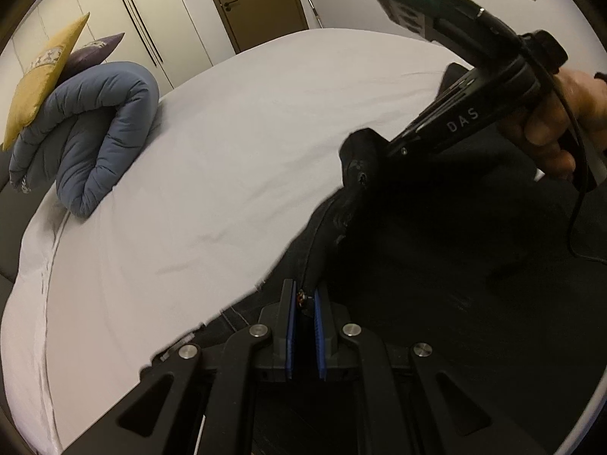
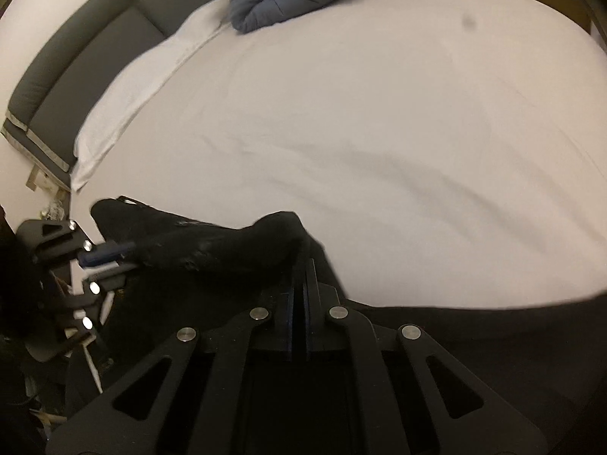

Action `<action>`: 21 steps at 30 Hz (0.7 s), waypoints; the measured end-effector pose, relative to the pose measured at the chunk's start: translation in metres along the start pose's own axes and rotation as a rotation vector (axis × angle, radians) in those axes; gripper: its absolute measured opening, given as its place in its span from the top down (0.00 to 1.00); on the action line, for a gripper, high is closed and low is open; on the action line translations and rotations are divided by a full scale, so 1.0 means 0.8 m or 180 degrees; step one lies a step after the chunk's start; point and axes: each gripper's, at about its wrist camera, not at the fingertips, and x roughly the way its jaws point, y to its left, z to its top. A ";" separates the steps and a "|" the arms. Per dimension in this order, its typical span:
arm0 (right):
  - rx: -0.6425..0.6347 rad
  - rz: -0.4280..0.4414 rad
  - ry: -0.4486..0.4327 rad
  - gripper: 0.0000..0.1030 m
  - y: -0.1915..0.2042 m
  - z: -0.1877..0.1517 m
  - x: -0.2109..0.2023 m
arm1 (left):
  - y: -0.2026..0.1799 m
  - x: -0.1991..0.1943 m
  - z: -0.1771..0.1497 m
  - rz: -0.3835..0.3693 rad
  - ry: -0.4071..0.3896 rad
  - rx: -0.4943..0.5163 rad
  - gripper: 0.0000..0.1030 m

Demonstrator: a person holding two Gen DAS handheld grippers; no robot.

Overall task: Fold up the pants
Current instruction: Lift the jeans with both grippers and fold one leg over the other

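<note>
Black pants [image 1: 417,265] lie at the near edge of the bed [image 1: 227,151]. My left gripper [image 1: 304,303] and right gripper [image 2: 303,265] each pinch the fabric edge, fingers narrow, likely to lift both corners evenly for a fold.

The pants [image 1: 436,265] are black, with what looks like a dark-grey denim weave near the seam, though the dim light makes that hard to judge, and they lie on a plain white bed sheet [image 1: 227,159]. Both tools are matte black with silver rivets and blue pads: the left tool [image 1: 304,295] shows a small red-and-brass spot between its pads, and the right tool [image 1: 360,174] carries a green light and pale lettering. Beyond lie a slate-blue quilted duvet [image 1: 95,129], a mustard-yellow cushion [image 1: 41,87] with a pale patterned band, a purple cushion [image 1: 95,53], cream wardrobe doors [image 1: 114,11], a brown door [image 1: 258,0] and a charcoal headboard [image 2: 76,57].
</note>
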 end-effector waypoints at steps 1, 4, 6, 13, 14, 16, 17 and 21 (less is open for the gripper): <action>-0.0031 -0.0013 -0.0017 0.98 0.006 -0.002 -0.004 | -0.004 -0.005 -0.006 -0.0013 0.0008 -0.0012 0.92; -0.0346 -0.0218 -0.0031 0.98 0.039 -0.031 -0.030 | -0.013 -0.022 -0.024 -0.0055 0.0016 -0.0061 0.92; -0.0558 -0.0357 -0.0019 0.98 0.058 -0.043 -0.037 | -0.020 -0.038 -0.039 -0.0090 0.0007 -0.0054 0.92; -0.2475 -0.1330 0.0317 0.98 0.186 -0.191 -0.078 | -0.076 -0.088 -0.096 -0.0250 0.0072 0.0342 0.92; -0.2643 -0.1410 0.0360 0.98 0.203 -0.218 -0.077 | -0.086 -0.092 -0.105 -0.0279 0.0105 0.0392 0.92; -0.2744 -0.1454 0.0382 0.98 0.210 -0.233 -0.075 | -0.105 -0.100 -0.124 -0.0344 0.0165 0.0499 0.92; -0.2865 -0.1515 0.0407 0.98 0.222 -0.255 -0.072 | -0.112 -0.103 -0.133 -0.0374 0.0187 0.0548 0.92; -0.3037 -0.1637 0.0465 0.98 0.249 -0.309 -0.052 | -0.152 -0.117 -0.174 -0.0465 0.0303 0.0805 0.92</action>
